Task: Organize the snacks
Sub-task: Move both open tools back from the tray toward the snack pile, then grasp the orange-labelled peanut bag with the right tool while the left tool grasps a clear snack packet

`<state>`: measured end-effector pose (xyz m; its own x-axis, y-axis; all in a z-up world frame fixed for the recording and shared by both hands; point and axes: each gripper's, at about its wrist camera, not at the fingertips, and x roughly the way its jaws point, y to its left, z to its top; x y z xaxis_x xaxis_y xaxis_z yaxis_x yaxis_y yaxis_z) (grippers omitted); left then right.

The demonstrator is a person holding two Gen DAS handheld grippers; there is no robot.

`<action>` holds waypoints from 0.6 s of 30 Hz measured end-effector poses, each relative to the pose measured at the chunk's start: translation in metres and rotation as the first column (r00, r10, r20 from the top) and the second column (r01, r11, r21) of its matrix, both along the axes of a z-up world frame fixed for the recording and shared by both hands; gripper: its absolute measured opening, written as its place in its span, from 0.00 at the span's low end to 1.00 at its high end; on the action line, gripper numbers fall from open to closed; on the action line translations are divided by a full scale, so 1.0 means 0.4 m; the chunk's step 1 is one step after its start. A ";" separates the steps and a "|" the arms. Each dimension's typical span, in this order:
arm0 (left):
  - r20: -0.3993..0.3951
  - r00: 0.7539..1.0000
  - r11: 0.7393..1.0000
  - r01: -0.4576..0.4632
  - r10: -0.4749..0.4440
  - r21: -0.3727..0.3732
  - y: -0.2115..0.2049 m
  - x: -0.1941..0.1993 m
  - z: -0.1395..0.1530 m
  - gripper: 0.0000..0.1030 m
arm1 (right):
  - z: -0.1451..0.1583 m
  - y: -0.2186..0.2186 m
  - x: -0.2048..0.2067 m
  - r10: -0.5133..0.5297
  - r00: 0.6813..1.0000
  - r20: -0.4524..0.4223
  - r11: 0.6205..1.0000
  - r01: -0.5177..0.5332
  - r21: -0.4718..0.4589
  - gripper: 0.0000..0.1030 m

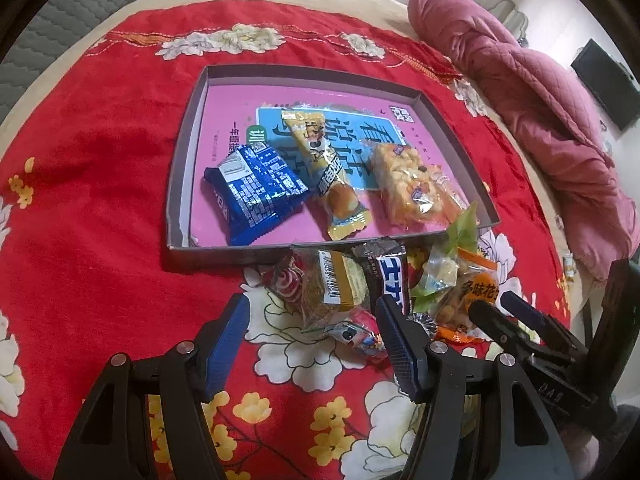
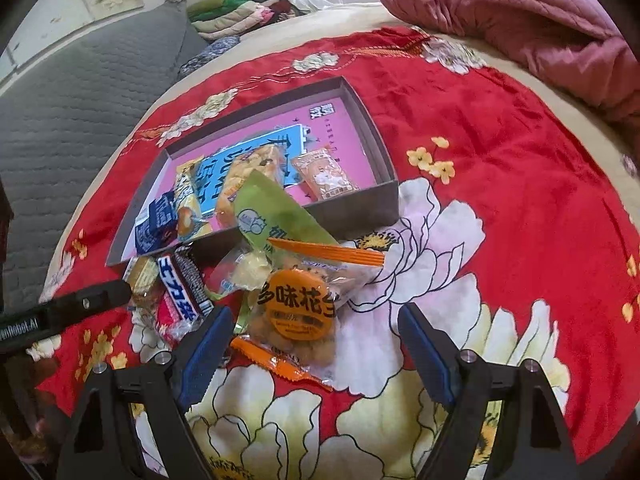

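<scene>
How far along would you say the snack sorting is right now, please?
Partly done. Several packets already lie in the box: a blue wafer pack, a yellow cake packet and a rice-crisp bar. Nothing is gripped: the left tool is open over a barcode-labelled packet, the right tool open around the orange peanut bag. The pile in front of the box remains.

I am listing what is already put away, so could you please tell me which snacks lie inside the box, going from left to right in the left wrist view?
Blue packet → yellow bar wrapper → clear pack of puffed rice cake.
</scene>
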<state>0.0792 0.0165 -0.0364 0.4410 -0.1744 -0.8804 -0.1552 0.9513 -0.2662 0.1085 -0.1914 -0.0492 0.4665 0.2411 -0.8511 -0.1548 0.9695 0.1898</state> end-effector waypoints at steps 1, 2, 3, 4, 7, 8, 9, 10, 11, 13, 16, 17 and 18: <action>-0.001 1.000 1.000 0.000 0.000 0.002 0.000 0.001 -0.002 0.65 | -0.002 -0.002 0.003 -0.008 1.000 -0.004 1.000 0.008 0.009 0.81; -0.001 1.000 1.000 0.000 0.000 0.005 -0.002 0.002 -0.004 0.65 | -0.006 -0.004 0.007 -0.016 1.000 -0.010 1.000 0.016 0.022 0.81; 0.000 1.000 1.000 0.001 -0.001 0.006 -0.003 0.003 -0.005 0.65 | -0.012 -0.004 0.012 -0.022 1.000 -0.019 0.999 0.023 0.031 0.81; -0.001 1.000 1.000 0.002 -0.002 0.007 -0.003 0.004 -0.007 0.65 | -0.016 -0.003 0.014 -0.023 0.999 -0.024 0.999 0.024 0.032 0.81; 0.000 1.000 1.000 0.002 -0.002 0.016 -0.007 0.008 -0.011 0.65 | -0.030 0.009 0.019 -0.011 0.999 -0.035 0.999 0.012 0.032 0.81; 0.001 1.000 1.000 0.002 -0.002 0.017 -0.008 0.009 -0.013 0.65 | -0.032 0.012 0.020 -0.007 0.999 -0.034 1.000 0.008 0.030 0.81; 0.000 1.000 1.000 0.002 -0.002 0.018 -0.008 0.010 -0.014 0.65 | -0.034 0.017 0.020 0.001 1.000 -0.031 1.000 0.000 0.027 0.81; -0.003 1.000 1.000 0.001 -0.001 0.022 -0.009 0.012 -0.017 0.65 | -0.036 0.021 0.021 0.008 1.000 -0.028 1.000 -0.008 0.025 0.81; -0.005 1.000 1.000 0.001 -0.001 0.024 -0.009 0.013 -0.019 0.65 | -0.037 0.025 0.021 0.014 1.000 -0.027 1.000 -0.014 0.024 0.78; -0.005 1.000 1.000 0.002 -0.002 0.027 -0.012 0.017 -0.021 0.65 | -0.041 0.030 0.022 0.025 0.999 -0.026 0.999 -0.025 0.025 0.67; -0.008 1.000 0.999 0.007 -0.006 0.038 -0.018 0.024 -0.025 0.65 | -0.049 0.036 0.023 0.045 0.998 -0.032 0.999 -0.044 0.025 0.53; -0.007 1.000 0.999 0.008 -0.008 0.040 -0.020 0.025 -0.026 0.65 | -0.051 0.036 0.023 0.047 0.998 -0.035 0.998 -0.046 0.030 0.53; -0.006 1.000 0.999 0.011 -0.011 0.044 -0.023 0.027 -0.027 0.65 | -0.051 0.034 0.023 0.048 0.998 -0.033 0.998 -0.047 0.032 0.52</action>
